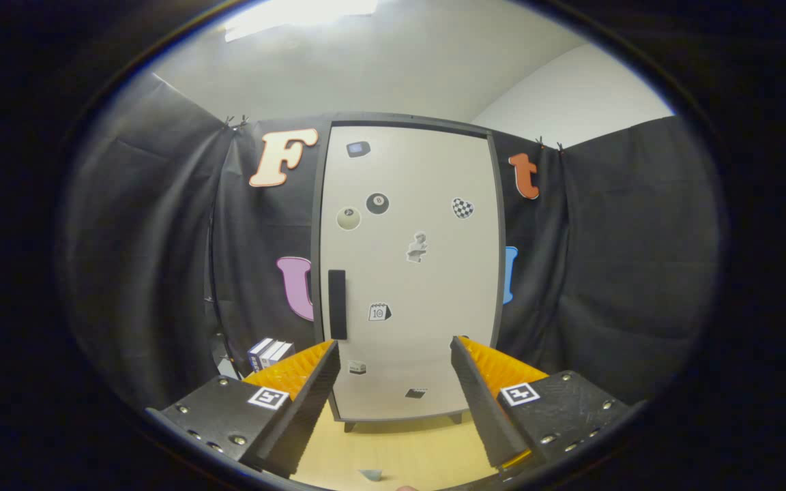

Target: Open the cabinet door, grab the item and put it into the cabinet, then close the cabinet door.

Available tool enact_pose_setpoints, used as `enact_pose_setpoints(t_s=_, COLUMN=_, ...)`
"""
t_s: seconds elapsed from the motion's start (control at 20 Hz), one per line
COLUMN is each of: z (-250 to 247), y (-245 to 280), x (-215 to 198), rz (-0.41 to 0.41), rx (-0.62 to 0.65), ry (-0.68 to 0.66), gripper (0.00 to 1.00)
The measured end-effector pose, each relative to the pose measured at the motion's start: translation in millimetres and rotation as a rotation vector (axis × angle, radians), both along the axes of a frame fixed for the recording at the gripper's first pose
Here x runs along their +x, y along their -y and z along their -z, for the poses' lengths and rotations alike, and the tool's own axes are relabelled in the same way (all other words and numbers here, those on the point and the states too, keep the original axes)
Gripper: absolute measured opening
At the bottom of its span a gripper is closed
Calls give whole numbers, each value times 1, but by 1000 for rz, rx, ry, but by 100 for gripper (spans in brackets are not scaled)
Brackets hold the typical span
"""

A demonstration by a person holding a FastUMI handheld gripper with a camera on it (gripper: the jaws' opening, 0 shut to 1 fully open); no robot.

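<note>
So here's what I've got on my feed. The gripper (393, 354) is pointed straight at the cabinet (406, 273), and its jaws are spread wide with nothing between them, just open air and the lower part of the door (434, 204) showing through the gap. Cabinet stands on little legs on a light wood worktop (400, 450), well beyond the fingertips.

Door is shut, sitting flush in its dark frame. The handle (337, 304) is a dark vertical bar near the door's left edge, about mid height, just above the tip of the left finger (311, 382) from my angle. Right finger (482, 395) lines up with the door's right side.

Door has a bunch of stickers (377, 203) on it: an eight ball, a pale ball beside it, a checkered heart, a little statue bust, a calendar one, and a few small ones lower down and one up top.

As for the item to put away, I think it's the small boxes (269, 352) sitting to the left of the cabinet, just beyond the left finger, white and dark blue, but they're partly hidden so I can't tell for sure what they are. There's also a small pale-blue thing (370, 474) on the worktop down close to me, between the fingers, too cut off to identify.

Black cloth hangs on both sides of the cabinet.
</note>
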State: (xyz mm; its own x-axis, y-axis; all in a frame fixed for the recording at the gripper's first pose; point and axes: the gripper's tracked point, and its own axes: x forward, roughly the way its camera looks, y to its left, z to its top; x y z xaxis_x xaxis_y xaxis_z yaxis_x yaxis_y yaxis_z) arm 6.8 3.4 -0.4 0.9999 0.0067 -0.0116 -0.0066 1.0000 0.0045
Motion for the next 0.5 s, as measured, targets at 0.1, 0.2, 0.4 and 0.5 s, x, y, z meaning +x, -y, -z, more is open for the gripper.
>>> enact_pose_setpoints(t_s=0.1, z=0, y=0, x=2, rz=1, rx=0, ry=1, gripper=97)
enact_pose_setpoints(t_s=0.2, z=2, y=-2, x=4, rz=0, rx=2, ry=-2, gripper=97)
enact_pose_setpoints(t_s=0.4, z=6, y=-6, x=14, rz=-6, rx=-7, ry=-8, gripper=97)
enact_pose_setpoints(t_s=0.5, z=9, y=-14, x=24, rz=-18, rx=-10, ry=-7, gripper=97)
